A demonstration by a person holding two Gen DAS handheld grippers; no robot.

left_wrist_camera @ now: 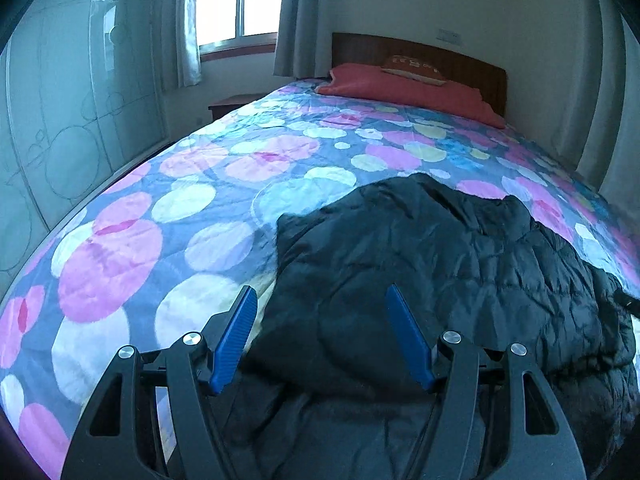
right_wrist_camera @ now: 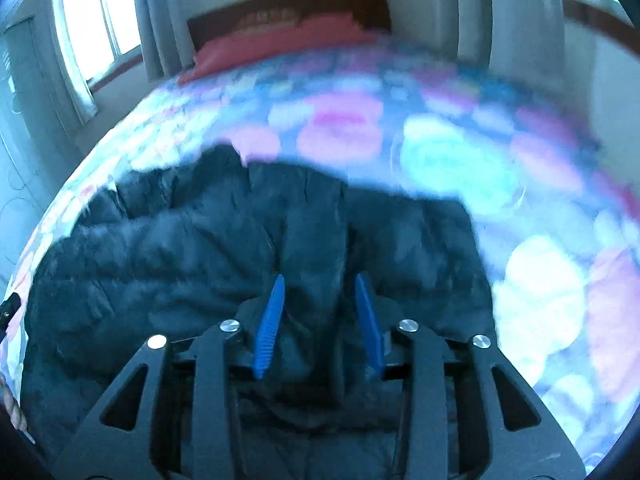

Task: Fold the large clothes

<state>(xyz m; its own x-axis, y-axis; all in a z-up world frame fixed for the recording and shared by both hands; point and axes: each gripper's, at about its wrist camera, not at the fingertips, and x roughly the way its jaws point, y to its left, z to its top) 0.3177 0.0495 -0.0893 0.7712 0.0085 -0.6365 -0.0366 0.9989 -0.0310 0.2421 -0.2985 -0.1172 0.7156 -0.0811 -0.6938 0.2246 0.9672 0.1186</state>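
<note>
From the left wrist view, the left gripper (left_wrist_camera: pixel 320 296) hangs low over the near end of the bed (left_wrist_camera: pixel 192 208), its jaws spread wide with nothing between them. A black quilted jacket (left_wrist_camera: pixel 420 264) lies in a rumpled heap on the dotted quilt, toward the near right part of the bed, and its left hem edge sits just ahead of the jaws. It looks puffy and soft, probably light for its bulk, with a smooth shell that I would expect to slide and spring back, so a pinch at a seam or hem should hold better than a grab at the padded middle. To the left there is plenty of bare quilt to spread it on; a red pillow (left_wrist_camera: pixel 400 88) lies well off at the headboard (left_wrist_camera: pixel 420 54), and a window (left_wrist_camera: pixel 236 0) stands behind it. The right wrist view is blurred. Here the right gripper (right_wrist_camera: pixel 320 284) is over the jacket (right_wrist_camera: pixel 180 248), jaws partly spread with a raised fold of the fabric running between them, though I cannot tell whether they touch it. Bare quilt (right_wrist_camera: pixel 500 168) stretches to the right and beyond, so a fold that way has room; the bed's right edge is near.
</note>
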